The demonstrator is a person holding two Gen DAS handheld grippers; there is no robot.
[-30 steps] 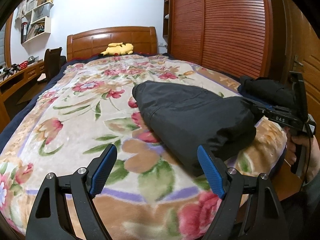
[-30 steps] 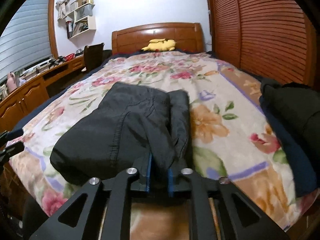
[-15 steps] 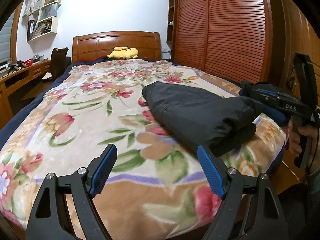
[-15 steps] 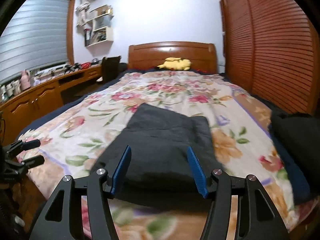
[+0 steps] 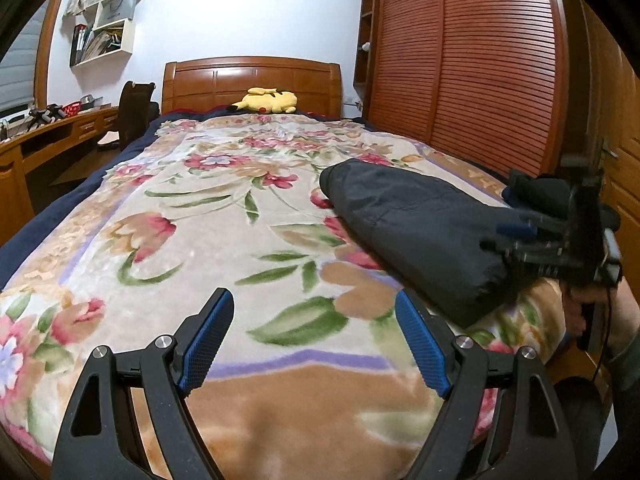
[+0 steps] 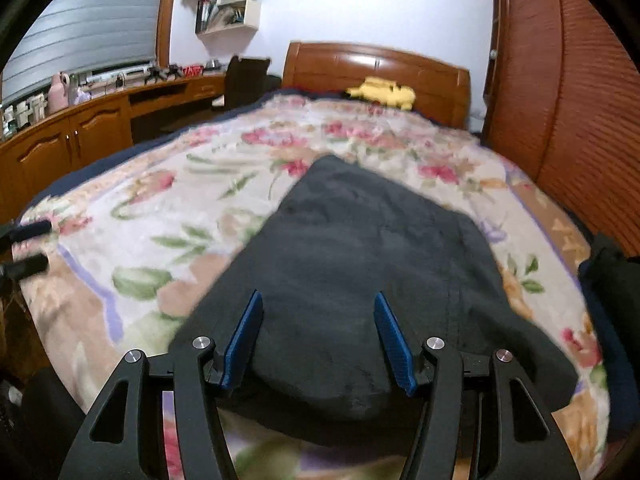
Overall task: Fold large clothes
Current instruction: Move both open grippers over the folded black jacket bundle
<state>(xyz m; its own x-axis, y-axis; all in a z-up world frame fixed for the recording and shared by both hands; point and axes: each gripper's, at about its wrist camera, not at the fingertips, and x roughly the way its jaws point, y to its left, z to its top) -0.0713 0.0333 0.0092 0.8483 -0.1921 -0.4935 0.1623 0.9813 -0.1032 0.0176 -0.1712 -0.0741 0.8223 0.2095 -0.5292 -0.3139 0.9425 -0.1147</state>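
Observation:
A folded black garment (image 5: pixel 420 232) lies on the floral blanket (image 5: pixel 200 220) near the bed's foot, on the right. In the right wrist view the garment (image 6: pixel 360 248) fills the middle. My right gripper (image 6: pixel 318 340) is open, its blue pads on either side of the garment's near edge, holding nothing. It also shows in the left wrist view (image 5: pixel 516 236) at the garment's right end. My left gripper (image 5: pixel 316 344) is open and empty above the blanket's near edge, left of the garment.
A second dark garment pile (image 6: pixel 612 280) sits at the bed's right edge. A yellow plush toy (image 5: pixel 266 101) lies by the headboard. A wooden wardrobe (image 5: pixel 460 64) stands on the right. A desk (image 6: pixel 100 124) and chair stand on the left.
My right gripper let go of the black garment's edge and opened, then drew back a little. The garment settled flat. My left gripper stayed open and tilted upward slightly.

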